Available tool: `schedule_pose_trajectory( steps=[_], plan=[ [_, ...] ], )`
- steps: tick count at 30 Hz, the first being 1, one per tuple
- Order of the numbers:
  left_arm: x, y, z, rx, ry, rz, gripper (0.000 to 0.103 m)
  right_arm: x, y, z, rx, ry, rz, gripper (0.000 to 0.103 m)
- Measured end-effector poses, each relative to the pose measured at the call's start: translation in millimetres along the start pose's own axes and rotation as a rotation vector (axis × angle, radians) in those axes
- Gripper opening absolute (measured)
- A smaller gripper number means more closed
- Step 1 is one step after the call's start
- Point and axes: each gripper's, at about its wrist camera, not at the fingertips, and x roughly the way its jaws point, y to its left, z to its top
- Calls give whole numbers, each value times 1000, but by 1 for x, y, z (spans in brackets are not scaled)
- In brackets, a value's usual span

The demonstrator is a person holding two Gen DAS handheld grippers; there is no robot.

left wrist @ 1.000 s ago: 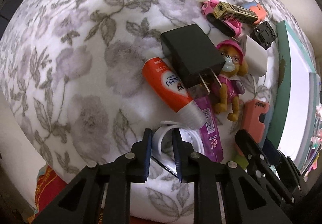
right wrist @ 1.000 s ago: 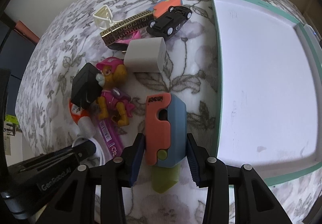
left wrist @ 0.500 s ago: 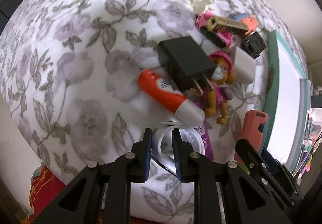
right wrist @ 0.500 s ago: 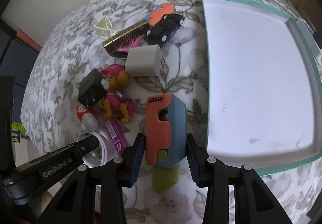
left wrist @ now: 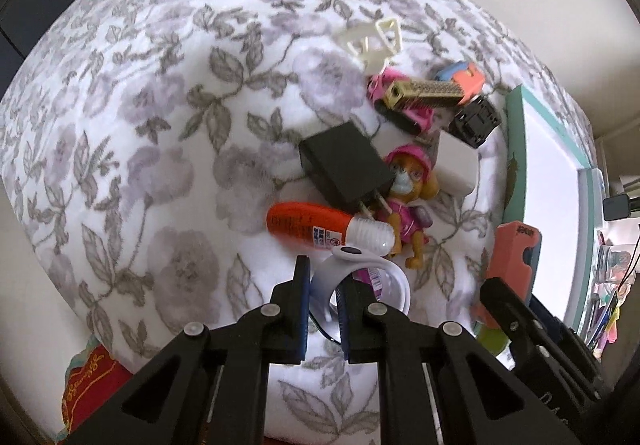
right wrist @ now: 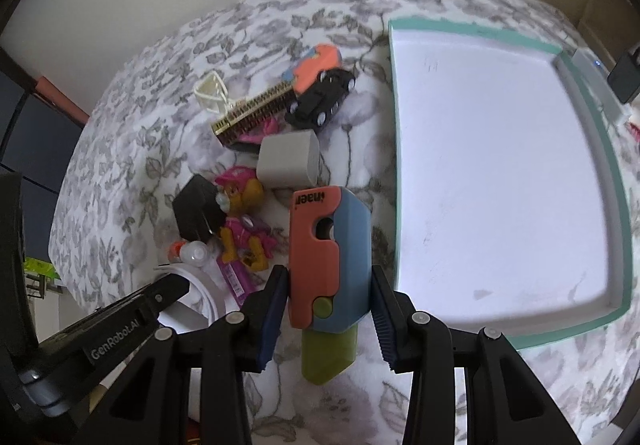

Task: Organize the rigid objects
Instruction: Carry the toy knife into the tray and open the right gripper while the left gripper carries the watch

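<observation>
Left gripper: jaws have just been closing, now pinching the white plastic loop band near the floral-clothed table's near edge.
Right gripper: partly open, clamping the coral-and-blue plastic folding block just beside the teal-rimmed white tray.
Risk: thin band could be slipping sideways from the pads.
Change: both grippers are lifting; the toy pile looks farther below.

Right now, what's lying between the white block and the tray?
Nothing: in the right wrist view, only bare floral cloth lies between the white block and the tray.
</observation>
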Motion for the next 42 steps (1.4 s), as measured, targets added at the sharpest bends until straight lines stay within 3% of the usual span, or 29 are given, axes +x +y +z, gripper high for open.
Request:
schedule_pose_trajectory(
  steps=[12,26,37,42],
  plan=[
    [-26,-17,6,54,-137,-30,13,-33,-7,17,33,-91,-3,43],
    [-13,-83,22,177,-86,-22,13,-48,-71,45,207,-122,-65,43],
    [0,-169,26,329,-86,-42,13,-45,-140,53,371,-114,-85,43],
    [11,-204,26,393,-101,-50,13,-42,-168,57,413,-112,-133,43]
  ],
)
